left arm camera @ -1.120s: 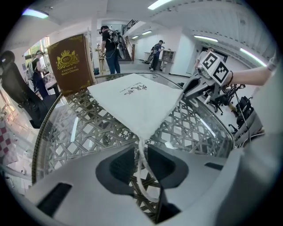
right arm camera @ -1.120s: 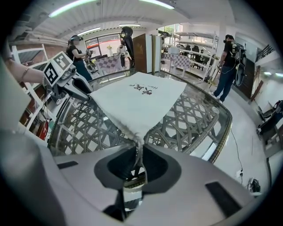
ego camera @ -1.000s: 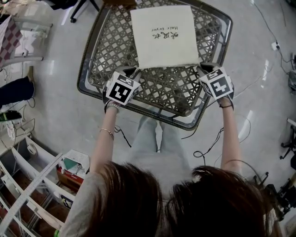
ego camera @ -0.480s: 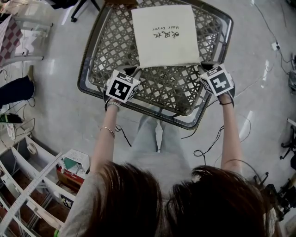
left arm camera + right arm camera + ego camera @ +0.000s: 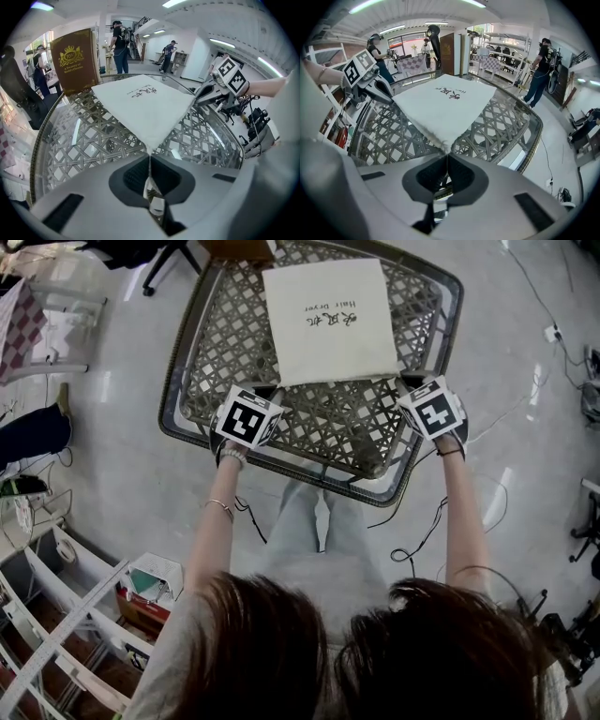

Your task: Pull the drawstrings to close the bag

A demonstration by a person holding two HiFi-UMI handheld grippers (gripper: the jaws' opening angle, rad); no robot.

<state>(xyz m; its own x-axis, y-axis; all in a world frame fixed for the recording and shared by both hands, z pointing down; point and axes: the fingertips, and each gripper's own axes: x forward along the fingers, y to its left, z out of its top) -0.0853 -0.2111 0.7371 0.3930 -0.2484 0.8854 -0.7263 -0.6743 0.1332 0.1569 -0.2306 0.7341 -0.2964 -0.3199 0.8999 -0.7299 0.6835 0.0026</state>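
Hand-held grippers point(image 5: 266, 392) point(image 5: 409, 381) closed, seemingly pinching bag point(image 5: 328, 320)

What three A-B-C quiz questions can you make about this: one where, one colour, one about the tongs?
1. Where does the bag lie? A on the table B on the floor C on a chair
2. What colour is the bag? A red B white C blue
3. How are the left tongs and right tongs? A both wide open B one open, one shut C both shut on the bag's near corners
Answers: 1 A, it lies flat on the lattice top; 2 B, white cloth with dark print; 3 C, each pair pinches a corner.
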